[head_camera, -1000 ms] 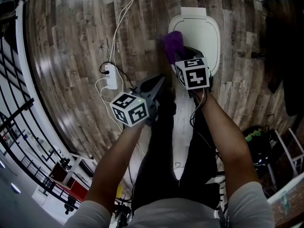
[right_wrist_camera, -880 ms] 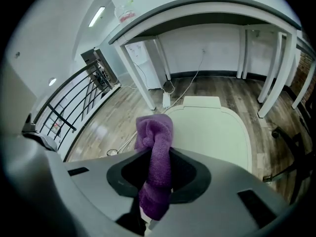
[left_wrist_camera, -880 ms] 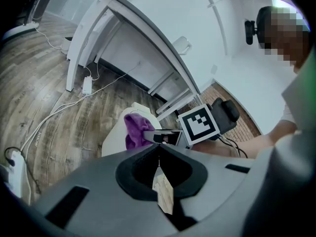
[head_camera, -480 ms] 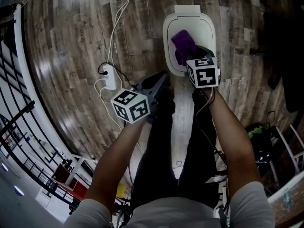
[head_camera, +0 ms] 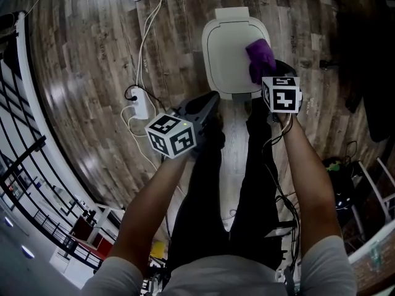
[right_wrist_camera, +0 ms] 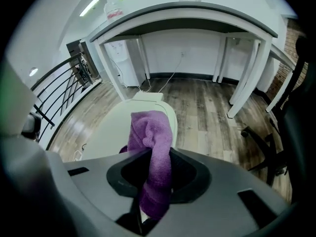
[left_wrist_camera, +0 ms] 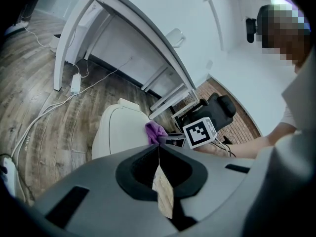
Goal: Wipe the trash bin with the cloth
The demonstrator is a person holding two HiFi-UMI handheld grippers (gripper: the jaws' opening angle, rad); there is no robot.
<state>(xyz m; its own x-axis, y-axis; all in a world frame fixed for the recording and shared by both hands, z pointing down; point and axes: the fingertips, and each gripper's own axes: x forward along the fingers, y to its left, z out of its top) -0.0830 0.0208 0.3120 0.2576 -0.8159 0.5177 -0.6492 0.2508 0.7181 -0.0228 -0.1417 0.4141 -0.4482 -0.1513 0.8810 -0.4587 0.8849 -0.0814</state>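
Lying on the wood floor [head_camera: 92,60] left of the trash bin [head_camera: 228,48] was a white power strip [head_camera: 142,101] with cables. The bin's body sat hidden beneath its lid. The right hand-held gripper [right_wrist_camera: 153,181] clamped the purple cloth [right_wrist_camera: 150,147] over the lid's right side. The left hand-held gripper [left_wrist_camera: 159,154] hung fully closed and empty beside the bin.

The wood-plank floor [head_camera: 92,54] carries the white trash bin [head_camera: 228,51] and a corded power strip [head_camera: 141,102] nearby.
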